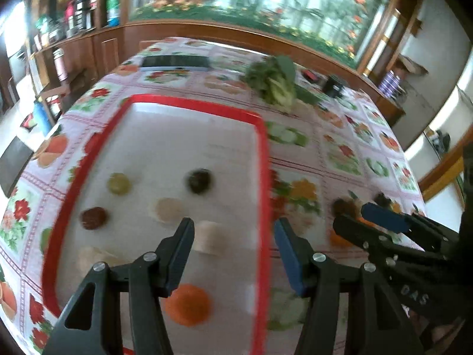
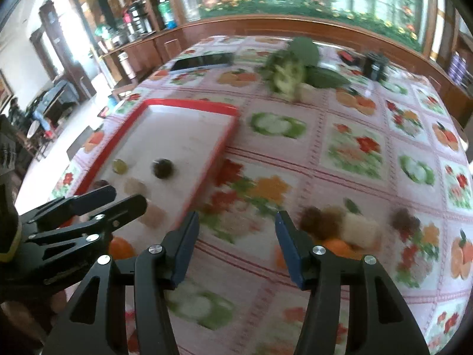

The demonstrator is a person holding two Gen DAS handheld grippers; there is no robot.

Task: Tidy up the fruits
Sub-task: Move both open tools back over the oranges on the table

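Raised lettering on one black arm only

Reading "D A S" in pale raised letters on the black arm of the right tongs (image 1: 381, 217), showing at the lower right edge of the left wrist view, near the arm's base; possibly part of a longer word, the rest lying hidden. Finding nothing else legible: labels on the bottles and cans (image 1: 112, 7) standing on the wooden shelf behind the desk (image 2: 354, 153) blurring past reading, and the small dark box (image 2: 374, 66) at the far end showing only a pale unreadable mark.
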